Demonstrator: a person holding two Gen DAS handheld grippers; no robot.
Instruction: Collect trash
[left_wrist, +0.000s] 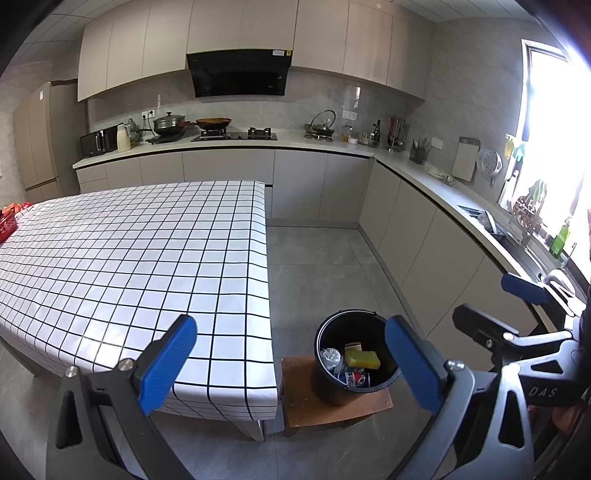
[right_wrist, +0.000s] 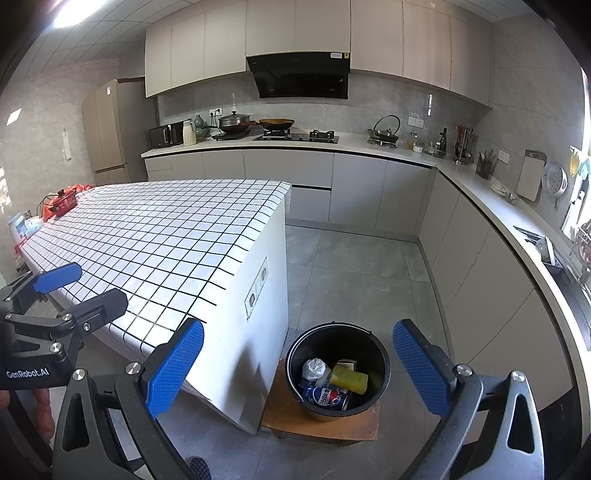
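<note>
We hold both claws spread wide and empty; the left claw (left_wrist: 291, 363) hangs over the near corner of the table (left_wrist: 122, 254), and the right claw (right_wrist: 299, 369) hovers just beside it, above the black bucket (right_wrist: 384, 360); neither touches anything.

The bucket stands on a small wooden stool (right_wrist: 284, 417) close against the end of the table; inside it lie a yellow sponge (right_wrist: 349, 380), a Pepsi can (right_wrist: 327, 397), a crumpled clear wrapper (right_wrist: 314, 369) and a small carton (right_wrist: 347, 363); the checked cloth in front of us looks bare, so we judge the collecting to be nearly or wholly done; the red things at the far end (right_wrist: 64, 201) may not be trash, and we cannot tell.

The risk from here is the bucket's perch; the stool is barely wider than the bucket, so a knock from either claw could tip it and spill the lot; a claw dragged low across the table could also catch the cloth and pull it askew.
</note>
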